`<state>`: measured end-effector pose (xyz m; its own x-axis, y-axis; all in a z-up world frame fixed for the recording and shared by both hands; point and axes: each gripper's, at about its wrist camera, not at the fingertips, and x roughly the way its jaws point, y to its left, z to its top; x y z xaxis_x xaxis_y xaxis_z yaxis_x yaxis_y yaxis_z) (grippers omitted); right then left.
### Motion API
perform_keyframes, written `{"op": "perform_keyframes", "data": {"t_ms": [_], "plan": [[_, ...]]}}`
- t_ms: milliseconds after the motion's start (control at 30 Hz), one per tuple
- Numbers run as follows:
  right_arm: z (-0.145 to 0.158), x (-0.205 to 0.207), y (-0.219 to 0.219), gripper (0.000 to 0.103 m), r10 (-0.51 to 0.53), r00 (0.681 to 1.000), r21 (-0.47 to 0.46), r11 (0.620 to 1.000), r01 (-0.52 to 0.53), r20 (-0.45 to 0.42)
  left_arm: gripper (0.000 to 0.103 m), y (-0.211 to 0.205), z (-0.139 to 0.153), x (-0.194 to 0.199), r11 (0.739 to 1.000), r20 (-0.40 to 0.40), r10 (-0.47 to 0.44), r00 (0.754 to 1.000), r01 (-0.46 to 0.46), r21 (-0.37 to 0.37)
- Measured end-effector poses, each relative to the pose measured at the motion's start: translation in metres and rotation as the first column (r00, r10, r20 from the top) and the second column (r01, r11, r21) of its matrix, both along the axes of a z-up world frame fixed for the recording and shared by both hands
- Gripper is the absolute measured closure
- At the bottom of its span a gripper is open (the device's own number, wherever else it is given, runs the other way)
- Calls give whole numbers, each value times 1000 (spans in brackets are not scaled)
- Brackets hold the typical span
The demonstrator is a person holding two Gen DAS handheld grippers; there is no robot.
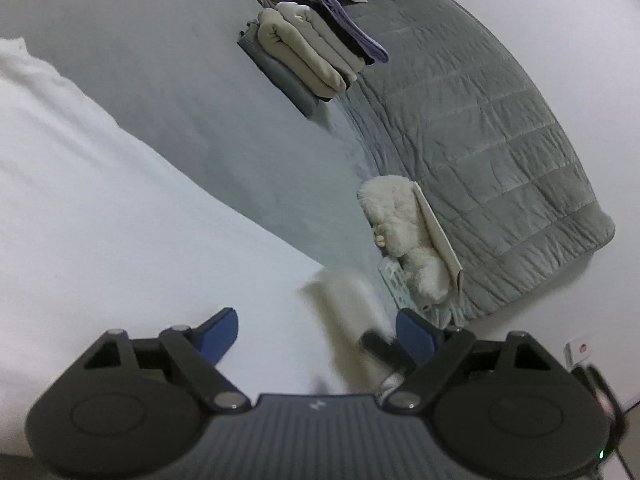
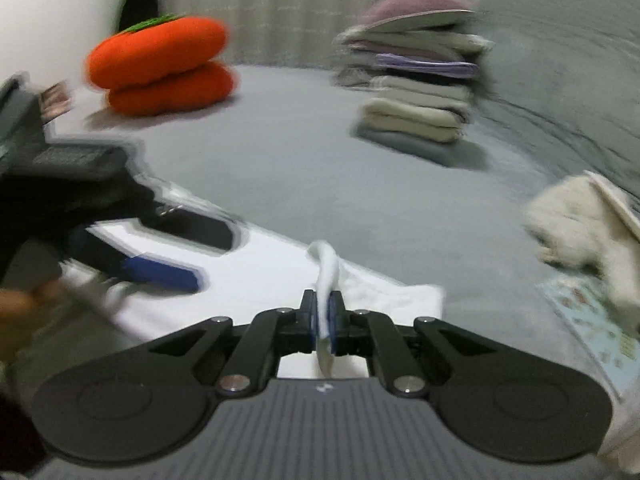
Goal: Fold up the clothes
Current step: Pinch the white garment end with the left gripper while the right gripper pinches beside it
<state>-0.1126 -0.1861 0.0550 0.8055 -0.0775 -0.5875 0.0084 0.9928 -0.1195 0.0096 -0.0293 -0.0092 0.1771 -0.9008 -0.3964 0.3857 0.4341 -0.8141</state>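
Note:
A white garment (image 1: 120,220) lies spread on the grey bed sheet (image 1: 208,100). My left gripper (image 1: 318,336) hovers over its near corner with the blue pads wide apart and pressing on nothing. A blurred raised fold of the white cloth (image 1: 344,312) stands between them, nearer the right pad. In the right wrist view, my right gripper (image 2: 324,314) is shut on an edge of the white garment (image 2: 256,280), and a strip of cloth rises from between the pads. The left gripper's blue pad (image 2: 164,274) shows at the left, over the same garment.
A stack of folded clothes (image 1: 312,56) (image 2: 416,92) sits farther back on the bed. A grey quilt (image 1: 480,140) covers the right side. A white plush toy (image 2: 580,232) and a patterned card (image 2: 592,328) lie at the right. Orange pumpkin cushions (image 2: 160,64) sit at the back left.

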Motion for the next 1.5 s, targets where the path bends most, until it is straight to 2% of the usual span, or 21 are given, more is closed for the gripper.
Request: {"op": "perform_keyframes", "data": {"t_ms": [167, 367, 467, 567, 633, 700, 867, 933, 1067, 1200, 1333, 1500], "plan": [[-9, 0, 23, 96, 79, 996, -25, 996, -80, -28, 18, -6, 1, -2, 1000, 12, 11, 1000, -11, 12], [-11, 1, 35, 96, 97, 995, -23, 995, -98, -33, 30, -8, 2, -2, 998, 13, 29, 999, -30, 47], [-8, 1, 43, 96, 113, 993, -10, 993, -114, -23, 40, -7, 0, 0, 997, -2, 49, 999, -49, 59], [-10, 3, 52, 96, 138, 990, -9, 990, -138, -21, 55, -5, -1, 2, 993, -13, 87, 996, -86, 79], [-12, 4, 57, 96, 147, 989, -4, 989, -147, -20, 71, -3, -2, 2, 988, -5, 112, 994, -111, 110], [-13, 6, 60, 96, 156, 988, 6, 988, -156, -19, 98, -1, -3, 3, 979, 13, 138, 990, -138, 149], [-12, 21, 66, 96, 169, 986, 97, 981, -168, -5, 101, 12, 8, 10, 951, 86, 180, 980, -196, 238], [-10, 32, 68, 96, 178, 984, 150, 973, -177, 4, 101, 18, 16, 14, 933, 130, 179, 975, -210, 291], [-3, 57, 74, 96, 206, 978, 267, 942, -205, 22, 101, 31, 31, 23, 874, 234, 159, 959, -247, 419], [-1, 79, 90, 96, 241, 970, 357, 904, -236, 32, 101, 54, 40, 34, 829, 284, 183, 941, -303, 470], [0, 98, 110, 96, 281, 959, 405, 872, -273, 41, 101, 78, 49, 43, 789, 321, 221, 921, -363, 496], [3, 119, 136, 96, 330, 942, 442, 836, -325, 69, 101, 102, 63, 53, 708, 394, 263, 881, -453, 541]]}}
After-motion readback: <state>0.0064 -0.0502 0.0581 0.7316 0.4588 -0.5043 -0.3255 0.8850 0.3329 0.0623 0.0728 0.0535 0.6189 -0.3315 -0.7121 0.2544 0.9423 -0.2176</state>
